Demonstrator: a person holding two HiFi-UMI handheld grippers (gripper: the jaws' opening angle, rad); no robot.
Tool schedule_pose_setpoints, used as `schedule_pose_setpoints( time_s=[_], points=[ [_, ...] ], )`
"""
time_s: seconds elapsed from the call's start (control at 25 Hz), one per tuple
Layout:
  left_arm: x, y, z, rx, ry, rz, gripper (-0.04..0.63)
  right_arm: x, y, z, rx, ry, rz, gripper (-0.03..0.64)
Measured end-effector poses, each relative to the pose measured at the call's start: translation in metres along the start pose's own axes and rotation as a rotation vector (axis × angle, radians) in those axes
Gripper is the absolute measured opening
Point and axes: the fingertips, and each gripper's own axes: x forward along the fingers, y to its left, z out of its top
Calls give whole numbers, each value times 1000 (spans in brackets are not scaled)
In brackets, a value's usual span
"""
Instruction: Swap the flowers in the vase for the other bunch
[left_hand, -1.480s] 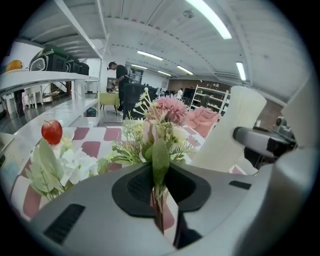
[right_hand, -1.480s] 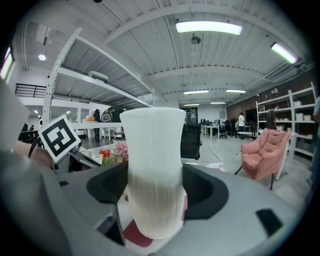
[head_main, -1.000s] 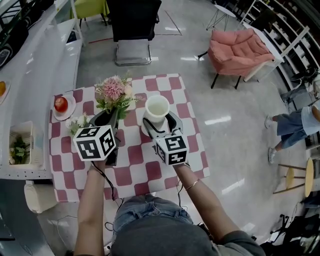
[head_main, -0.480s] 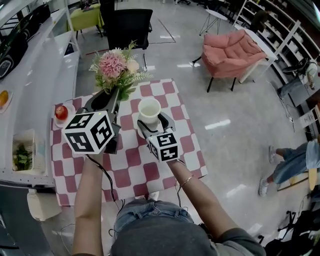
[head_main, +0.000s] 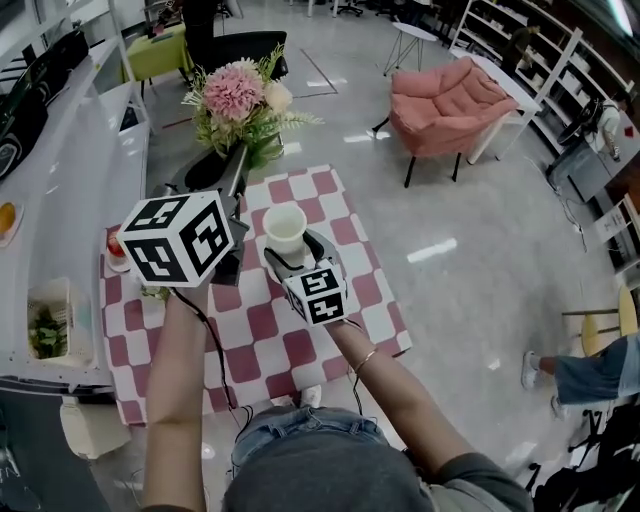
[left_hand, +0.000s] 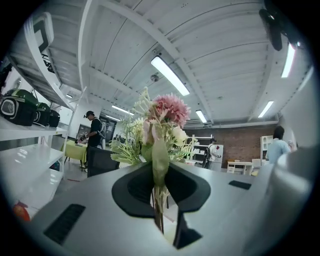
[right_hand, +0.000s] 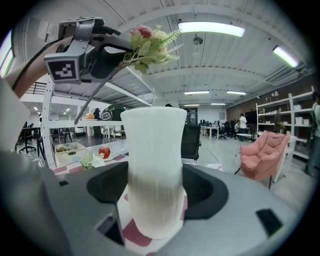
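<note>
Apple (right_hand: 104, 152) on checkered table (head_main: 280, 345) (pink armchair (head_main: 440, 105) beyond).

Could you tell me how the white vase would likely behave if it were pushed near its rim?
The white vase stands tall, slim and empty, so it probably tips easily. Its ribbed wall likely resists slipping between the jaws of the right gripper.

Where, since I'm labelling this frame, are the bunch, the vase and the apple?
bunch (head_main: 233, 92): head view, on the pink bloom.
vase (right_hand: 152, 165): right gripper view, on its ribbed wall.
apple (right_hand: 104, 152): right gripper view, on its red skin.
</note>
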Motion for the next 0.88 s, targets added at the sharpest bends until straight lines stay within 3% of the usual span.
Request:
schedule_pose_setpoints(
  time_s=[0.52, 0.88],
  points=[
    [45, -46, 38, 4, -94, -105, 61, 0, -2, -1, -16, 14, -7, 344],
    [67, -41, 13, -7, -93, -87, 61, -2, -1, 1, -14, 14, -17, 344]
  ],
)
